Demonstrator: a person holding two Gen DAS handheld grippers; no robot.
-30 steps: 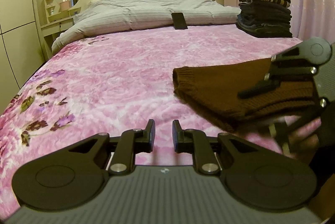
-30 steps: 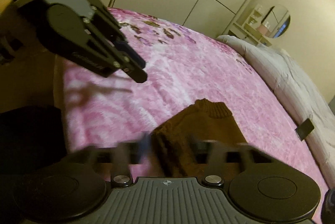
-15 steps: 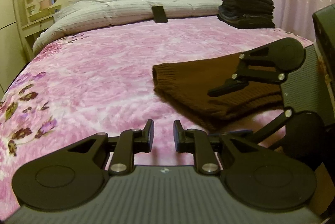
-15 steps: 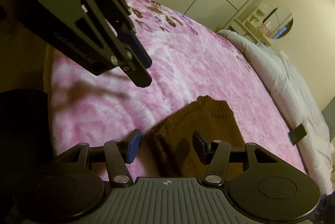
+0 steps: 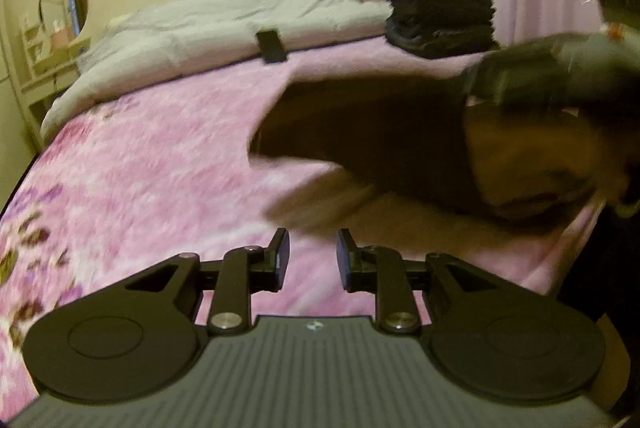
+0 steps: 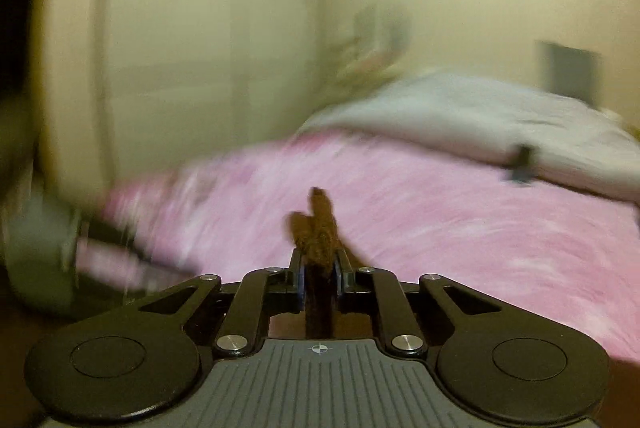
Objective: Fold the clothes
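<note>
**Sweater in our right gripper, lifted toward the stack side**

Our right gripper [image 6: 319, 268] is clamped on the brown sweater [image 5: 372, 131]: in the right wrist view a bunched ridge of knit stands up between the closed fingers and pokes out past the tips. The left wrist view shows the rest of it, a dark, blurred slab of fabric hanging off that grip above the bed [image 5: 152, 163], near the bed's right edge and in front of the stack [image 5: 440, 3] at the far right corner. Whether any part of it touches the blanket we cannot tell (the blur is heavy).

The relation that matters: the sweater's long axis runs across the bed, from the free end toward the middle of the bed to the gripped end at the right edge. The gripped end is with our right hand; the free end trails ahead and right of our left gripper [image 5: 308, 254], which is open, holds nothing, and sits low over the near edge of the bed.

We judge the folding of this piece done and the carry to the stack the step in hand. The right gripper is clearly the nearer one to the stack, which lies beyond the sweater along the right edge. A one-point grip on a folded knit may let the layers slide open, so the left could support the free end.
</note>
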